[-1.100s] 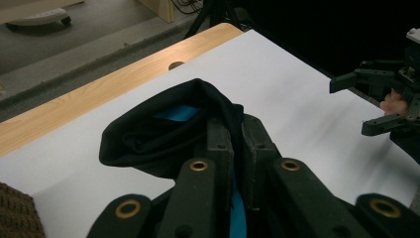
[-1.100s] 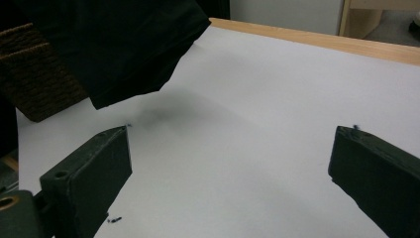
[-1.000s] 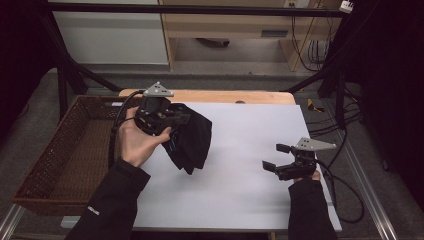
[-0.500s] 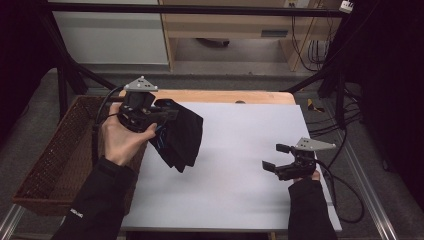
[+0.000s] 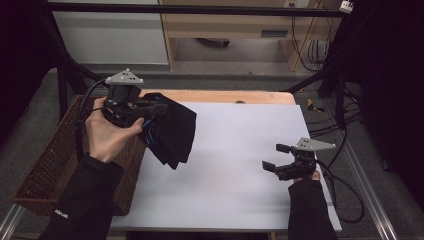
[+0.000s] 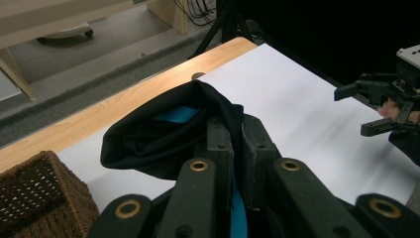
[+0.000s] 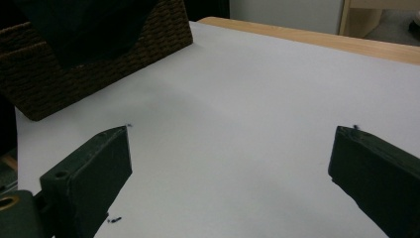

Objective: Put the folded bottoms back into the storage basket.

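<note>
High view puts the left gripper [image 5: 150, 111] at the upper left of the frame, lifted off the table, its jaws clamped on a black cloth [image 5: 172, 131] with a blue lining. That cloth hangs in folds from the jaws, over the left edge of the white table [image 5: 235, 170] and just beside the brown wicker basket [image 5: 45, 165] at the left. Left gripper view shows the two black jaws pressed together on the dark fabric at the lower middle, with blue cloth between them and the bundle bulging toward the middle of the frame. At the lower right of the high view the right gripper [image 5: 272, 157] rests low over the white surface, its jaws wide apart with nothing between them.
</note>
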{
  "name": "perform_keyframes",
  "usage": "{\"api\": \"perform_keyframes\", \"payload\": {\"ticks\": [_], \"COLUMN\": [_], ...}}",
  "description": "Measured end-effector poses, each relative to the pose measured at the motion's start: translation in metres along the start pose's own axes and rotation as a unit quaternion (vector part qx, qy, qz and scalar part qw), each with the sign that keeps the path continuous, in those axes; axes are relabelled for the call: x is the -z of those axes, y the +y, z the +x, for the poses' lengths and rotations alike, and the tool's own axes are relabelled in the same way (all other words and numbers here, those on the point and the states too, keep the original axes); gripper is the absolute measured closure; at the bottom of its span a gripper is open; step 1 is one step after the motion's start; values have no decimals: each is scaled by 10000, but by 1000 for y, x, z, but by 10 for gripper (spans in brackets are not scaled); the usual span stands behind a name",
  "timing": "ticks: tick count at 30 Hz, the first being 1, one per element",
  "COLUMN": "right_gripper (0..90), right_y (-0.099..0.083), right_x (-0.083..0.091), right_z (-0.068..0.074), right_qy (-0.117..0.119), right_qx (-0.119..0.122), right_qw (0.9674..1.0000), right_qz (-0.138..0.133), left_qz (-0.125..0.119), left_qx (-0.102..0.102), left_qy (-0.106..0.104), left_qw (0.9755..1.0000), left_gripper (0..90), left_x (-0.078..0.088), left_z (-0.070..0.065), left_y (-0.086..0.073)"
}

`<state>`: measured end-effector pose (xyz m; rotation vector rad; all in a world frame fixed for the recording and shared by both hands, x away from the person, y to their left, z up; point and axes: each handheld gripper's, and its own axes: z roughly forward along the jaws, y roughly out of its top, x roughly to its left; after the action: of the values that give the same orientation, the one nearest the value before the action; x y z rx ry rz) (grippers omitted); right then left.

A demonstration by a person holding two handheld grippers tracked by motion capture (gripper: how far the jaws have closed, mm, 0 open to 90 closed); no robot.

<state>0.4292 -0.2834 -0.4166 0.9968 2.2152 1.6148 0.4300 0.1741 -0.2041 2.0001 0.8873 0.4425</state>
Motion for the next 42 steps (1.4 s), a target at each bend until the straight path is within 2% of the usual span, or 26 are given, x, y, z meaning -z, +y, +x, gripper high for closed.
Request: {"api": "perform_keyframes", "payload": {"ticks": [26, 42], "right_gripper": [33, 33], "right_y": [0, 0], "right_x": [-1, -1], "right_z": [0, 0], "right_qy": [-1, -3], "right_qx": [0, 2], "right_qw": [10000, 10000], "right_qz": [-2, -2], "left_qz": [-182, -236], "left_qx": [40, 120], "left_qy": [123, 302], "left_qw": [9998, 9992], "left_gripper": [846, 845], "left_x": [39, 57], "left_z": [15, 36], "left_y": [10, 6]}}
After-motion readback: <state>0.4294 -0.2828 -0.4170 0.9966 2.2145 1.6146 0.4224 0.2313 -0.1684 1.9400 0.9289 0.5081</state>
